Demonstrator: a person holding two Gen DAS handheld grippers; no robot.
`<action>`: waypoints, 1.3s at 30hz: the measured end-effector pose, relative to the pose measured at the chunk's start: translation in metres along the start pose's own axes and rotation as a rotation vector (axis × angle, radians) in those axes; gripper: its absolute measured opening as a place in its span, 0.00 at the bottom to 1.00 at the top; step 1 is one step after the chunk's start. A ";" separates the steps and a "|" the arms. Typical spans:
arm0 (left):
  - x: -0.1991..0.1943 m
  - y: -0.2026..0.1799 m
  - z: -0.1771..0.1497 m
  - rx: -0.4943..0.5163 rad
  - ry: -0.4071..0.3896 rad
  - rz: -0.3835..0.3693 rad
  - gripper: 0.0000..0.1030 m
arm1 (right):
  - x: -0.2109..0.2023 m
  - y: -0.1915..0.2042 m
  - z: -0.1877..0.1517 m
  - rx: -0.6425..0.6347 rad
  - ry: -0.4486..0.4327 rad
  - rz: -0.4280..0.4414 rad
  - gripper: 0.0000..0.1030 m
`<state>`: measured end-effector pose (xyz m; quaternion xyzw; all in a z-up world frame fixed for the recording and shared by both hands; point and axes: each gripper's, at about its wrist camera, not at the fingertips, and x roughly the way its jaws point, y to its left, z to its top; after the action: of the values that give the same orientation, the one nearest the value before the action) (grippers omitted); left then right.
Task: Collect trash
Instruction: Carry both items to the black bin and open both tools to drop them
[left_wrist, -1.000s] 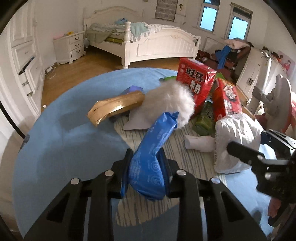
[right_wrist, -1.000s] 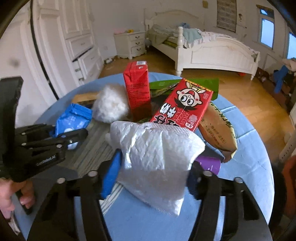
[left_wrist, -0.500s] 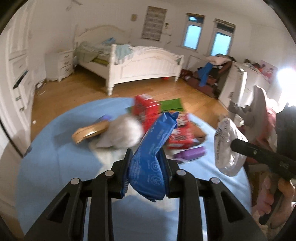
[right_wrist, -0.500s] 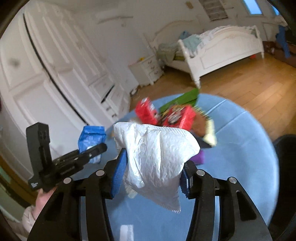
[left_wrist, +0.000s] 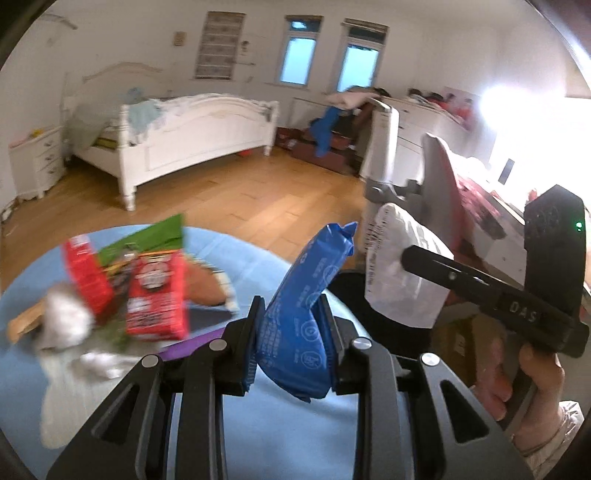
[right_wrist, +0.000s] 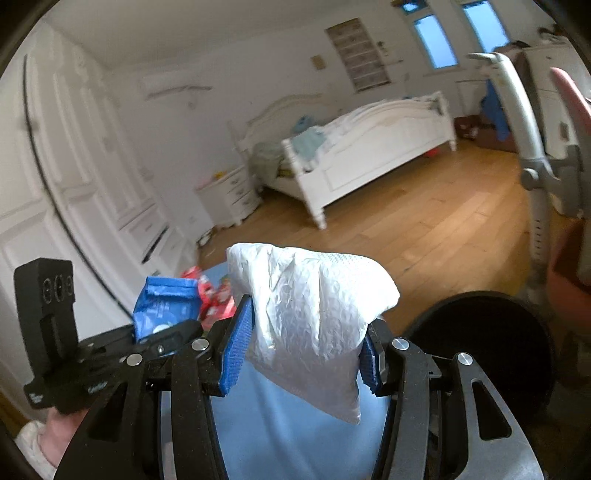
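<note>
Left gripper (left_wrist: 291, 325) is clamping a blue wrapper (left_wrist: 306, 295); right gripper (right_wrist: 301, 354) is pinching a white bubble mailer (right_wrist: 310, 310), both hovering near a black bin (right_wrist: 487, 328).

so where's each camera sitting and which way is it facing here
Left wrist: on the left gripper, looking along its fingers over the blue table toward the bed; the person's right hand shows.
Right wrist: on the right gripper, facing the bed and white wardrobe; the left hand shows.
Shared: blue packet, white bubble bag, black bin, red packets.
</note>
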<state>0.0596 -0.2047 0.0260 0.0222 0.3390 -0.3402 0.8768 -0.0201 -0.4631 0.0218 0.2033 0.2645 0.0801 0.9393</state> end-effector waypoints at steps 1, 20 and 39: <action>0.006 -0.007 0.001 0.007 0.007 -0.013 0.28 | -0.003 -0.007 0.000 0.008 -0.005 -0.013 0.49; 0.112 -0.077 0.006 0.057 0.163 -0.136 0.28 | -0.011 -0.121 -0.029 0.191 0.010 -0.154 0.49; 0.160 -0.102 0.007 0.106 0.242 -0.148 0.32 | 0.005 -0.168 -0.051 0.295 0.064 -0.224 0.53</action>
<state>0.0880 -0.3781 -0.0467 0.0842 0.4245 -0.4160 0.7998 -0.0362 -0.5961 -0.0913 0.3053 0.3242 -0.0584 0.8935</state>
